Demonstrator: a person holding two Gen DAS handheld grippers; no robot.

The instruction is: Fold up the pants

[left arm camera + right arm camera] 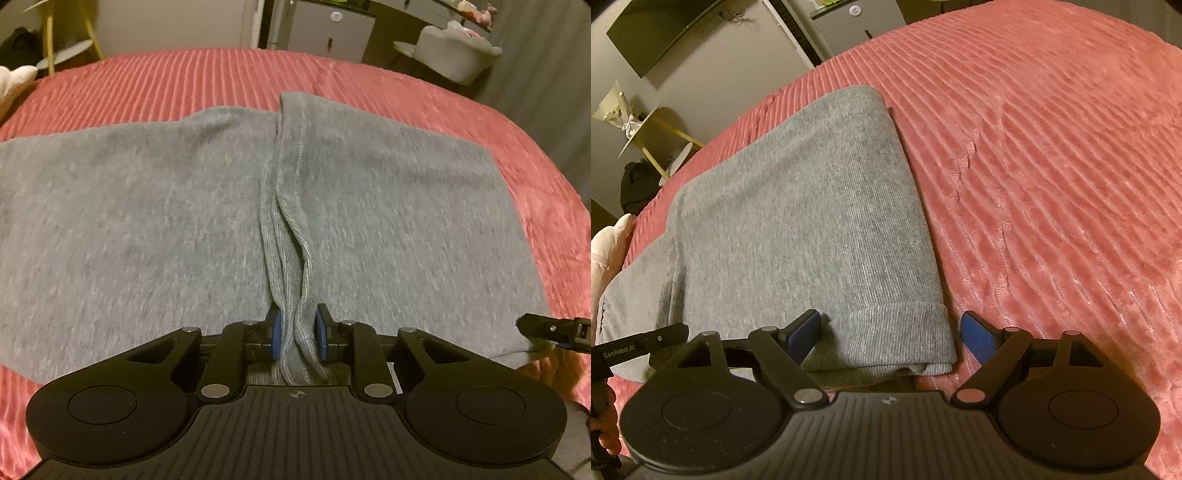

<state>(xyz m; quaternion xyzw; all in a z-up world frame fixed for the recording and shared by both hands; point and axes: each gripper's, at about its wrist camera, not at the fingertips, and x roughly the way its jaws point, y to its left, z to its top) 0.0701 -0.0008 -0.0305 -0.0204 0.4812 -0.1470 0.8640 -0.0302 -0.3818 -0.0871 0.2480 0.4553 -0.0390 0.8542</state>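
Grey pants (147,206) lie flat on the pink bedspread (1052,166); the left gripper (298,332) pinches their bunched ribbed edge, while the right gripper (892,332) stands wide around the cuffed corner, pads clear

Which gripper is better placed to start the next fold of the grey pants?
Probably the left gripper: it is shut on the bunched ribbed cuffs. The right gripper merely straddles the pants corner, open.

Pants (147,206): grey matt ribbed knit. Bedspread (1052,166): pink ribbed plush, slight sheen.
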